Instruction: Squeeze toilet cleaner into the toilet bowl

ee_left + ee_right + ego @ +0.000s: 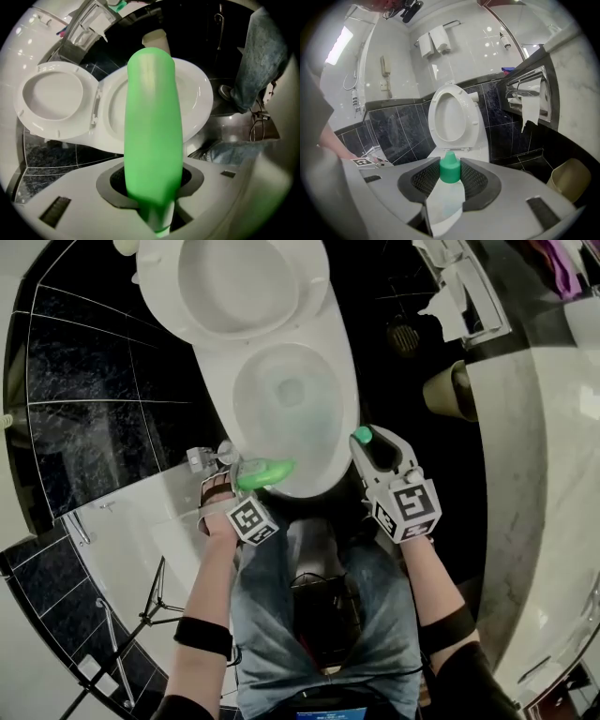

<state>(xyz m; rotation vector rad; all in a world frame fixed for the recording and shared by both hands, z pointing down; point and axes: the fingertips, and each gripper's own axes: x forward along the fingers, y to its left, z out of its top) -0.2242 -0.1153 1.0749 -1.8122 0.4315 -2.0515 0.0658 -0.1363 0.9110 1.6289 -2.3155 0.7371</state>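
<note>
Step, as I read it: cap off, bottle at the bowl, squeeze not started.

Left gripper (152, 187) pinches the green cleaner bottle (267, 472), which lies across the near-left rim of the toilet bowl (218, 395). Right gripper (371, 442) clamps the green cap (450, 169) at the near right of the bowl.

Next move: nozzle over the opening, tipped down, then press. I can't tell which end is the nozzle.

Bowl holds water with a faint green tint. Bottle is opaque, so its level is unknown. Beige bin (450, 388) sits far right, contents not visible.
</note>
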